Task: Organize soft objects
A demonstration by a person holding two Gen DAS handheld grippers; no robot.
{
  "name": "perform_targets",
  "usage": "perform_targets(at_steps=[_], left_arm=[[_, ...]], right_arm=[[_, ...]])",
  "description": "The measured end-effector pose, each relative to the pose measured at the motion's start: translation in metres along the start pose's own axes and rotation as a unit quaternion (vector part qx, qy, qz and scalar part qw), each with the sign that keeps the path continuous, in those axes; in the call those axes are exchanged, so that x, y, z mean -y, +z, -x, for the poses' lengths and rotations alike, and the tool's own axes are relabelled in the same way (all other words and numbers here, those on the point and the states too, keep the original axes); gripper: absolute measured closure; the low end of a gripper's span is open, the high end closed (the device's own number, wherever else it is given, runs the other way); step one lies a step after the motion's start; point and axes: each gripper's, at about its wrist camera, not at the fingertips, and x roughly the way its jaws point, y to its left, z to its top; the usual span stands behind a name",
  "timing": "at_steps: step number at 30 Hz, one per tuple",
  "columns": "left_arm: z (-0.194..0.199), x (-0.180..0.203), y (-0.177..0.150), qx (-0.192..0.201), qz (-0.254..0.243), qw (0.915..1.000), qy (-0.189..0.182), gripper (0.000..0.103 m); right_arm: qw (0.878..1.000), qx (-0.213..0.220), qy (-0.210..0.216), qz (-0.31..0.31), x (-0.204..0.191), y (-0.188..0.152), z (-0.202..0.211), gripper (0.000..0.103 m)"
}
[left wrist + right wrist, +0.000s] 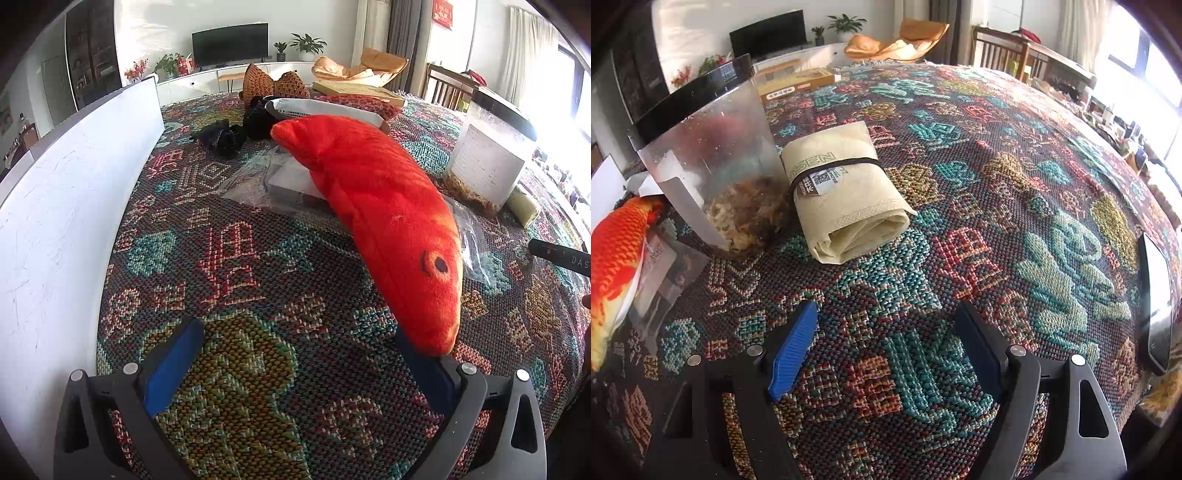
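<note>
A red plush fish (380, 206) lies slantwise on the patterned tablecloth (236, 258), its tail far away and its eye end near me. My left gripper (295, 332) is open over the cloth with nothing between its blue pads (173, 365); the fish's nose covers the tip of the right finger. In the right wrist view the fish (613, 258) shows at the left edge. My right gripper (886, 308) is open above bare cloth. Just ahead of it lies a cream rolled cloth (842, 192) bound by a black band.
A clear jar (713, 162) with a black lid and fibrous stuff stands beside the roll. A white panel (66, 206) runs along the left. Black soft pieces (225, 138), a woven brown bow (273, 83), a plastic-bagged box (280, 181) and a flat carton (798, 86) lie farther back. A phone (1154, 302) rests right.
</note>
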Motion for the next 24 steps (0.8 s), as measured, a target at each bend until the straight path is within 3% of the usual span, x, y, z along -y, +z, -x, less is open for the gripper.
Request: perform_targets(at_steps=[6,9,12,13,16,19,22,24], left_arm=[[0.045,-0.008,-0.019,0.038,0.058,0.9925,-0.101,0.000],[0.069,0.011,-0.009,0.061,0.022,0.9917,-0.112,0.000],[0.077,0.033,0.018,0.075,-0.020,0.9925,-0.094,0.000],[0.071,0.039,0.029,0.069,-0.030,0.9933,-0.087,0.000],[0.039,0.049,0.056,0.036,-0.038,0.9958,-0.075,0.000],[0.008,0.053,0.073,0.012,-0.038,0.9979,-0.051,0.000],[-0.016,0.051,0.084,-0.019,-0.027,0.9990,-0.030,0.000],[-0.024,0.047,0.087,-0.030,-0.018,0.9992,-0.022,0.001]], right_arm=[[1.000,0.001,0.011,-0.009,0.001,0.000,0.001,0.023],[0.998,-0.002,0.055,-0.040,0.013,-0.001,0.007,0.023],[0.981,0.013,0.157,-0.112,0.038,-0.008,0.024,0.023],[0.979,0.026,0.162,-0.122,0.044,-0.006,0.030,0.023],[0.988,0.047,0.128,-0.070,0.039,0.021,0.033,0.022],[0.992,0.016,0.122,-0.002,0.025,0.054,0.007,0.022],[0.987,-0.031,0.138,0.069,0.003,0.073,-0.026,0.026],[0.983,-0.038,0.153,0.096,-0.006,0.074,-0.037,0.030]])
